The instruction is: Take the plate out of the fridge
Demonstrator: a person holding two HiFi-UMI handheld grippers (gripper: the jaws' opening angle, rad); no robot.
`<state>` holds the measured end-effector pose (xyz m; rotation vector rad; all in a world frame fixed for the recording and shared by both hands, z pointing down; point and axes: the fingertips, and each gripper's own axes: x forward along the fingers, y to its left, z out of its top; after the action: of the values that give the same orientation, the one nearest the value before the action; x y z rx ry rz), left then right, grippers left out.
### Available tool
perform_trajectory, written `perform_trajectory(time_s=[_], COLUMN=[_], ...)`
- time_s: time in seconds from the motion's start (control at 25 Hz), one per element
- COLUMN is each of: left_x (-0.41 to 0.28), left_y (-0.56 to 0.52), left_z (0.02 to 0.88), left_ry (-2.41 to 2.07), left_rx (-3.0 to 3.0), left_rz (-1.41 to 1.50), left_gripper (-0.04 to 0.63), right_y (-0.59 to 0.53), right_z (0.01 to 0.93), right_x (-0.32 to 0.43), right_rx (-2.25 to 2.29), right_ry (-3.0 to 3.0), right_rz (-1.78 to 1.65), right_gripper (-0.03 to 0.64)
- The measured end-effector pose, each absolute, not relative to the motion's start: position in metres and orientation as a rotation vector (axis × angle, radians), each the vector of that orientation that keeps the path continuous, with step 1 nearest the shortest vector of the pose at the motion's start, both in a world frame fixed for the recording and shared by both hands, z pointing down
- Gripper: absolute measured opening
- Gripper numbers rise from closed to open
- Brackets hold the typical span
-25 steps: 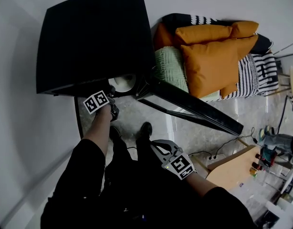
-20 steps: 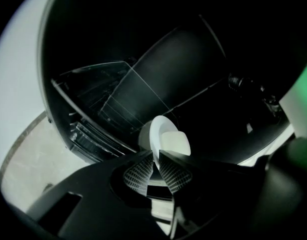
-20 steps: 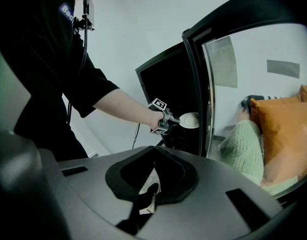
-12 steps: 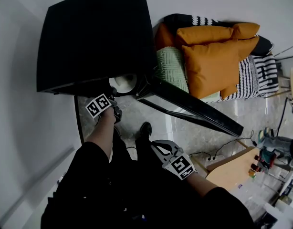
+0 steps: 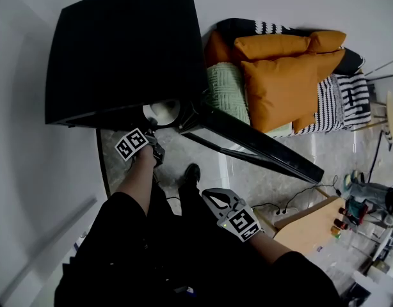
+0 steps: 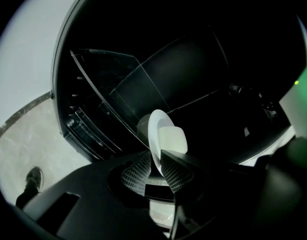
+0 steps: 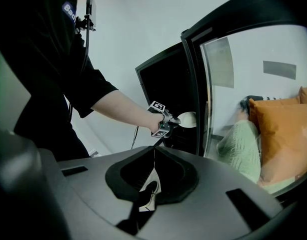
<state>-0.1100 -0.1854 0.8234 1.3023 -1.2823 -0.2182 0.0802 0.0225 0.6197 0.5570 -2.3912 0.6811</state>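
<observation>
White and shallow, the plate sits at the mouth of the black fridge, just under its top edge and beside the hinge of the open door. The left tool reaches in from the front and has the plate's near rim between its ribbed pads. In the left gripper view the rim stands edge-on between the two jaws, with a glass shelf behind it. The jaws have just been opening a little, yet the rim is between them and the pads lie against it. The right tool hangs low in front of the person's body, well apart from the fridge. Its jaws are closed together with nothing between them. Orange pillows and a green cushion are piled beyond the door.
</observation>
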Motion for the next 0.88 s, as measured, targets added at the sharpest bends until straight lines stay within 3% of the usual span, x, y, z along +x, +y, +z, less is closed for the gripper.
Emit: perform_trajectory(time_s=[0.44,0.88], left_x=[-0.107,-0.116], left_y=[-0.184,-0.176], left_z=[0.810,0.796], left_ry=[-1.179,-1.098], left_rx=[1.288,1.314], left_rz=[-0.423,-0.614], left_gripper=[0.014,0.011], right_y=[0.021,0.024], right_z=[0.620,0.618], right_x=[0.081,0.079], right_rx=[0.559,0.554], right_ry=[-2.389,-2.379], right_rz=[0.676,0.659], right_gripper=[0.009,0.009])
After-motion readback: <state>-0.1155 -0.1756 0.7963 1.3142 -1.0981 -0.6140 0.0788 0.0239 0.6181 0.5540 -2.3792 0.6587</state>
